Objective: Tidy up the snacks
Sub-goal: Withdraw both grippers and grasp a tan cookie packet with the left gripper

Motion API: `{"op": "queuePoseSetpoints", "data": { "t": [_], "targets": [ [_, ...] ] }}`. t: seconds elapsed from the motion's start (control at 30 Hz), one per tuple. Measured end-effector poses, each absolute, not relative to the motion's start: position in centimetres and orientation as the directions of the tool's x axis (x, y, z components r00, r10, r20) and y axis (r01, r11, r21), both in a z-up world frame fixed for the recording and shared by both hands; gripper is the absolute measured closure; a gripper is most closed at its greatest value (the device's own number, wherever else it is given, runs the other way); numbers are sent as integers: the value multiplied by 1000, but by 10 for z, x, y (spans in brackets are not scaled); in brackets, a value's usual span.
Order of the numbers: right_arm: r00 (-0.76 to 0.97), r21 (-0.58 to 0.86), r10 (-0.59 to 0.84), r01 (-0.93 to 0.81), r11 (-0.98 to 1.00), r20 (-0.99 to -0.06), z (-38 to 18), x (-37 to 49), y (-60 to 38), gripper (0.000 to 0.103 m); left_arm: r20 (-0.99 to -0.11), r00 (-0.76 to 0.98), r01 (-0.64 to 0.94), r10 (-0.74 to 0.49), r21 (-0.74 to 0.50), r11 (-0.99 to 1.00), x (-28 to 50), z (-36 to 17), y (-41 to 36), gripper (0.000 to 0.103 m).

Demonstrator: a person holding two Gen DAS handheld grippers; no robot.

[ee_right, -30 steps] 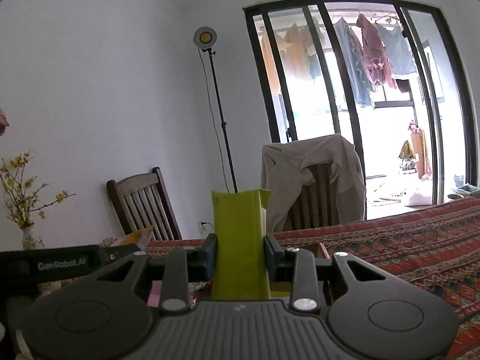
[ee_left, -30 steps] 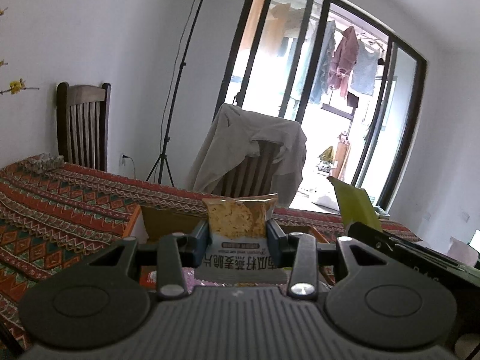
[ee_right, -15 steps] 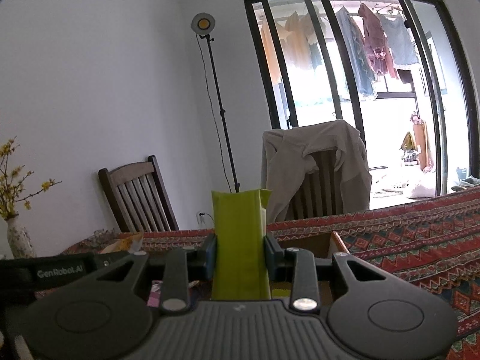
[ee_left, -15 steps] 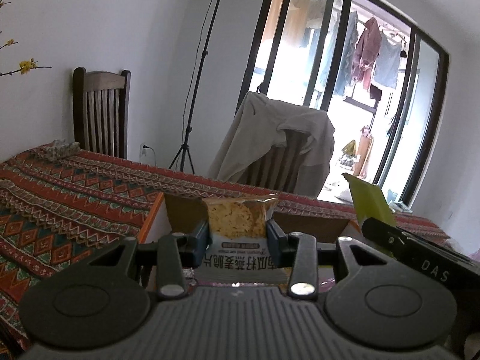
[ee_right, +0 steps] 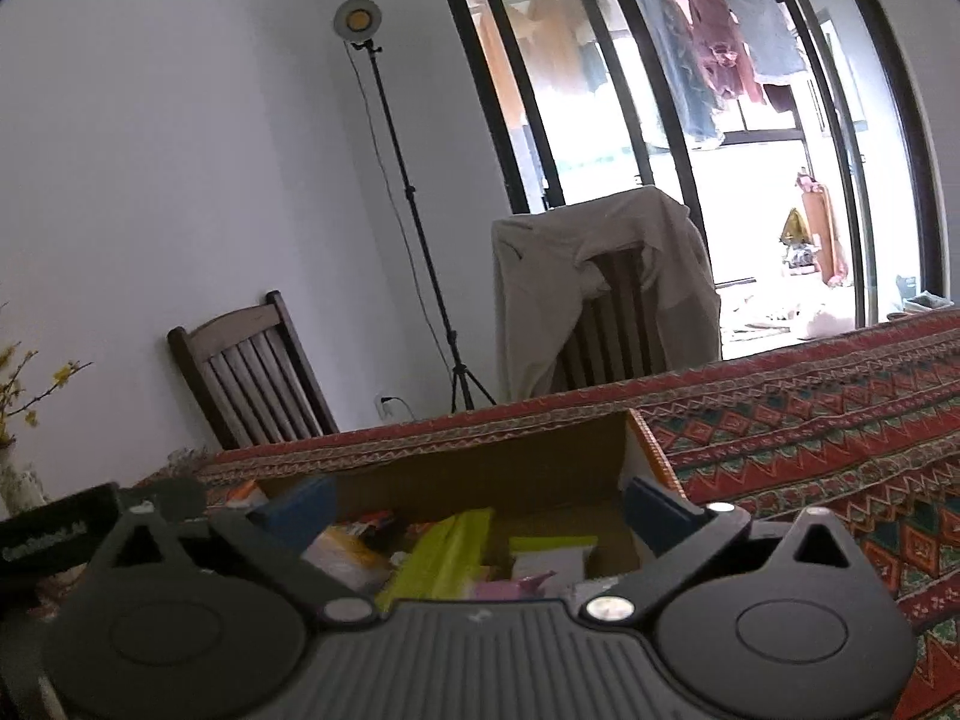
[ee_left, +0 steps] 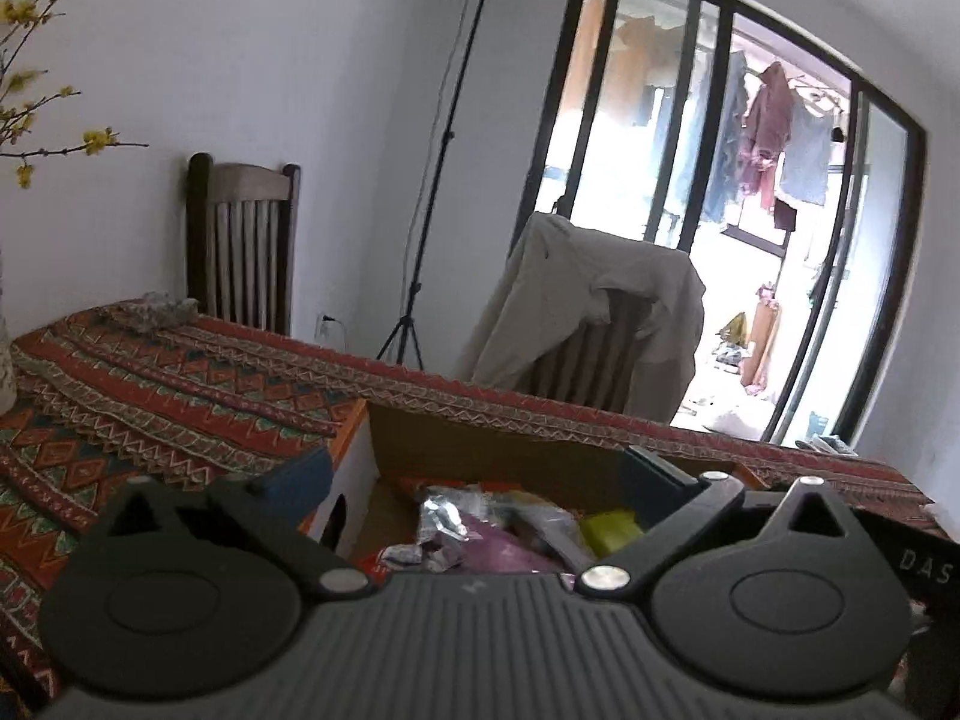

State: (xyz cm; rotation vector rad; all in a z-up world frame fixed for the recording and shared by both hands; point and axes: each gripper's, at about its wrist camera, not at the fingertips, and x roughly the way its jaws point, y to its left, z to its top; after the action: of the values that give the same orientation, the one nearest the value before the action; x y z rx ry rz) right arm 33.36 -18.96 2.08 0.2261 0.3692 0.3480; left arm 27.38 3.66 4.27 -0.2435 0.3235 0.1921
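Observation:
An open cardboard box (ee_left: 480,450) stands on the patterned tablecloth and holds several snack packs, among them a silver and purple pack (ee_left: 474,534). My left gripper (ee_left: 477,477) is open and empty above the box. In the right wrist view the same box (ee_right: 480,468) holds the lime-green packet (ee_right: 441,558), a yellow-topped pack (ee_right: 549,558) and others. My right gripper (ee_right: 477,510) is open and empty just above them. The oat-crisp bag I held before is not clearly visible.
The tablecloth (ee_left: 150,396) spreads left of the box and also right of it (ee_right: 810,420). Two wooden chairs (ee_left: 243,240), one draped with a beige jacket (ee_left: 600,312), stand behind the table. A light stand (ee_left: 444,180) is by the wall. A vase with yellow flowers (ee_right: 15,420) is at the left.
Both grippers opened and let go of their packets, which dropped into the box. Both cameras tilted down toward the box.

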Motion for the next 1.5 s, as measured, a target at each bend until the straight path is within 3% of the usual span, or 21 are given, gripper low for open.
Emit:
{"op": "queuePoseSetpoints", "data": {
  "t": [0.8,1.07,1.5],
  "targets": [
    [931,110,260,-239,965,-257,70,248,-210,0,-337,933,-202,129,-191,961,217,82,26,0],
    [918,71,234,-223,972,-320,48,202,-232,0,-389,914,-192,115,-165,967,183,68,18,0],
    [867,28,173,-181,983,-468,-11,136,-263,0,-536,844,-79,-6,-135,988,144,22,-31,0]
  ]
}}
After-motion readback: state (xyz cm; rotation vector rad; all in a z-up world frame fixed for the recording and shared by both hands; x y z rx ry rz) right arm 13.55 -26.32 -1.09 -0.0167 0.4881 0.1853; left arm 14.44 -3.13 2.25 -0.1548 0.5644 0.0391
